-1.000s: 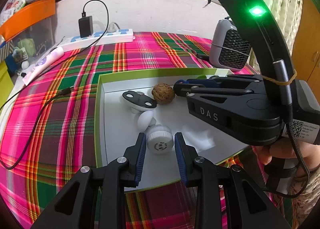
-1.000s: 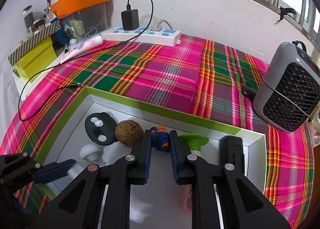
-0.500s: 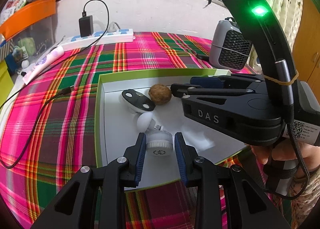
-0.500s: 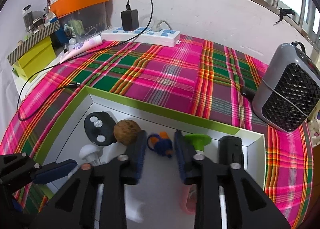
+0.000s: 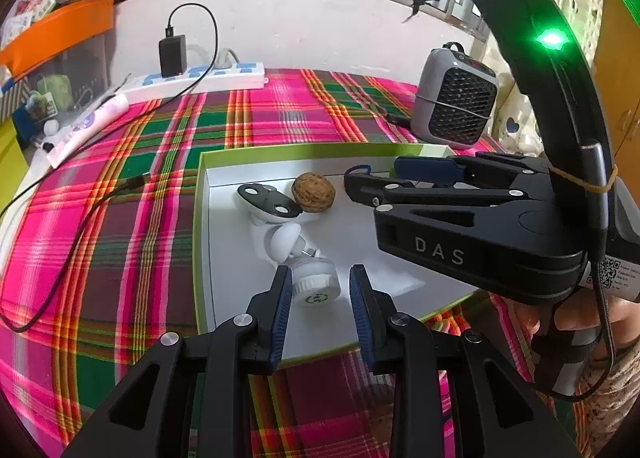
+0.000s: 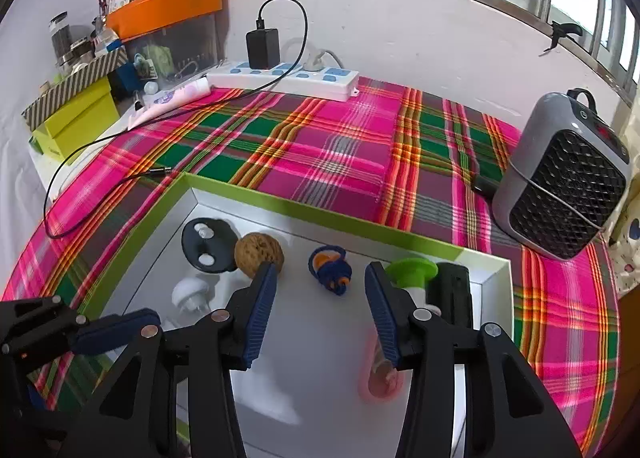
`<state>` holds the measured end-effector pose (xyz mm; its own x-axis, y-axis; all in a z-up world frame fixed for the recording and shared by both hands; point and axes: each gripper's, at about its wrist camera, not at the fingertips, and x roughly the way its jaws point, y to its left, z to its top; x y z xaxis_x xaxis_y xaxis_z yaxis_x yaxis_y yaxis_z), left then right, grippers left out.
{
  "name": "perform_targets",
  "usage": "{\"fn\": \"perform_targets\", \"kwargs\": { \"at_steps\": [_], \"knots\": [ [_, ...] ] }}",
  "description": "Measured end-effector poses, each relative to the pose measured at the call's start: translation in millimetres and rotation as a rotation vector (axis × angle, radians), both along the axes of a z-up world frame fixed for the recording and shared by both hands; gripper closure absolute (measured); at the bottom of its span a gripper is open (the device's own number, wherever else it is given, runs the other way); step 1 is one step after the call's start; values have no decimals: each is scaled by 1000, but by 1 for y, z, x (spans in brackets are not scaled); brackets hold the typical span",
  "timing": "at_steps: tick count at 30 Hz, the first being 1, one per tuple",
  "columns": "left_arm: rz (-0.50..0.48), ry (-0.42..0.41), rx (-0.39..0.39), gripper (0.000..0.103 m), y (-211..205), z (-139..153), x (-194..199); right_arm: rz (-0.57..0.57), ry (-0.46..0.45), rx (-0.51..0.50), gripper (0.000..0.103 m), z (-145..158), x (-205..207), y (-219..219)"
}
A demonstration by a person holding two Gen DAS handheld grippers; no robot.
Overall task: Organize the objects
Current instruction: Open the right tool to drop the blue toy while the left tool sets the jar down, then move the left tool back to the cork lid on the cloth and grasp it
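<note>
Released, blue toy (image 6: 331,273) lies free between right gripper (image 6: 320,308) pads.

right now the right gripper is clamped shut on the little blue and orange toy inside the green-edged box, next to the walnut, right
Not quite. In the right wrist view the right gripper is open: its jaws have just been opening, and the blue and orange toy lies free between and beyond them. It is inside the green-edged box, next to the walnut.

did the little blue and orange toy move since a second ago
Yes. The blue and orange toy lies free in the tray; the right gripper has just been opening.
</note>
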<state>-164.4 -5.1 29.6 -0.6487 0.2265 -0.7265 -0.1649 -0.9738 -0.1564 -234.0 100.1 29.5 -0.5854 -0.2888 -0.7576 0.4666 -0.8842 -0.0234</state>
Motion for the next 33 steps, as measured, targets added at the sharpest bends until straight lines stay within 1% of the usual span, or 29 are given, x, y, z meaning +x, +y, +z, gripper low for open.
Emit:
{"fn": "perform_targets", "kwargs": {
  "at_steps": [4, 14, 20, 26, 33],
  "knots": [
    [-3, 6, 6, 75, -1, 3, 4, -18, -3, -25, 55, 4, 5, 5],
    [-2, 18, 17, 74, -5, 6, 17, -51, 23, -64, 55, 16, 26, 17],
    [8, 24, 34, 74, -10, 9, 27, -64, 25, -78, 55, 16, 41, 23],
    [-2, 39, 37, 73, -12, 15, 40, -81, 29, -110, 55, 18, 58, 32],
    [-4, 49, 43, 73, -14, 18, 53, -94, 54, -136, 55, 23, 77, 41]
  ]
}}
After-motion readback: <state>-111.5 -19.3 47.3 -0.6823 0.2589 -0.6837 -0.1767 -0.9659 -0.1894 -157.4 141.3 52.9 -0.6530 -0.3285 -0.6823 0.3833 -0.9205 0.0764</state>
